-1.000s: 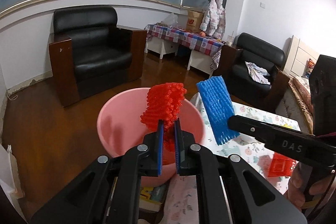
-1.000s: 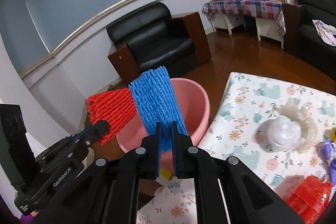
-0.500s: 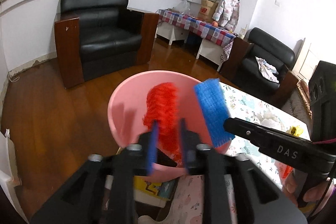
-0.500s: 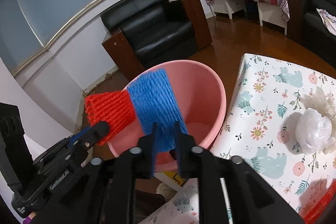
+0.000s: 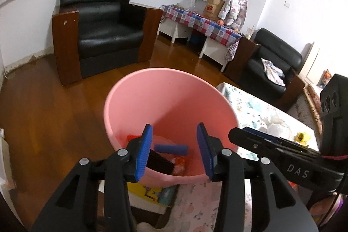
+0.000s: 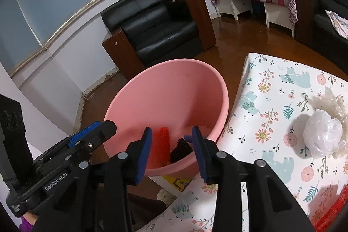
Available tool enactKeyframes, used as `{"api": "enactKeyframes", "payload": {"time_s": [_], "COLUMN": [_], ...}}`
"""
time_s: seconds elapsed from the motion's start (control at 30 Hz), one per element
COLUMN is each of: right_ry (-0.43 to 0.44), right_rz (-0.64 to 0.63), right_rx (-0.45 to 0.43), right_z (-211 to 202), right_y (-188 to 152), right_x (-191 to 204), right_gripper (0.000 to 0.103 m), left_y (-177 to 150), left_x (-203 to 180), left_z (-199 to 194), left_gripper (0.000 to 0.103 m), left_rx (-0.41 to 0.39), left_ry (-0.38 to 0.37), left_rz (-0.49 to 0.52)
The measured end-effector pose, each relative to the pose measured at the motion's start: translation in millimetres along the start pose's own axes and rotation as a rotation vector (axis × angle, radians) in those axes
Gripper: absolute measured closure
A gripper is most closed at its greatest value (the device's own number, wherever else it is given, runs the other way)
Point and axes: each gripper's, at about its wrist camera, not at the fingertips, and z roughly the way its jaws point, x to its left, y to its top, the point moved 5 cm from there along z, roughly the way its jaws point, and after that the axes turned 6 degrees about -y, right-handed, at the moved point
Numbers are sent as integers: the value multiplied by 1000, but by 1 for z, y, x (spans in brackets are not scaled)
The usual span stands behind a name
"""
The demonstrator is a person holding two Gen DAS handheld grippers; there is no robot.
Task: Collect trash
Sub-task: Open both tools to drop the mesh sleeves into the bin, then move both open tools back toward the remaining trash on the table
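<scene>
Both foam-net sleeves already in the round pink plastic bucket (image 5: 152, 101): blue foam-net sleeve (image 5: 170, 148) lying just ahead of the left tool (image 5: 174, 150), between its spread fingers in view but well below them; red foam-net sleeve (image 6: 162, 145) on end just ahead of the right tool (image 6: 170, 151). Some orange-red wrapper and a dark ribbed piece down there too. Jaws of both tools parting, nothing between the pads, nothing gripped.

Still to collect, judging by the flower-and-elephant-print worktop (image 6: 282, 101): white crumpled plastic ball (image 6: 323, 136) on a frilly clear wrapper, far right of the right tool; a red mesh piece (image 6: 332, 212) at the lower right edge; a small yellow scrap (image 5: 301, 136) beyond the right tool's arm.

Readable writing: "DAS" on the right tool's arm, "GenRobot.AI" on the left tool's arm, an "NB" logo on the brown paper bag (image 5: 213, 7) far ahead.
</scene>
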Motion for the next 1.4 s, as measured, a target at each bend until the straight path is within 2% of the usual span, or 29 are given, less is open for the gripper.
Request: {"api": "enactKeyframes", "payload": {"time_s": [0.17,0.4,0.73,1.03,1.3,1.4], "right_ry": [-4,-12,-82,-154,-303,-333], "right_rz": [4,17,74,135,202,248], "right_rx": [-11,-27,-64,-118,-177,-187], "right_z": [-12,-35,-94,-154,-203,-211], "right_y": [-4,-13,-29,-47,-71,-77], "right_x": [-3,-15,-52,-108,-177,-202], "right_gripper": [64,64,64,64,64,64], "left_y": [-2,-2,-10,-22,-34,-37], "left_x": [-5,-18,-72,-118,-162,-180], "left_z": [-3,-16,-27,-24,-4,7], "left_gripper": [60,61,61,61,61,61], "left_rx": [12,-16,-34,-11,34,47], "left_ry": [-6,7,-32,-87,-122,-136], "left_rz": [-11,-5,118,174,263,294]}}
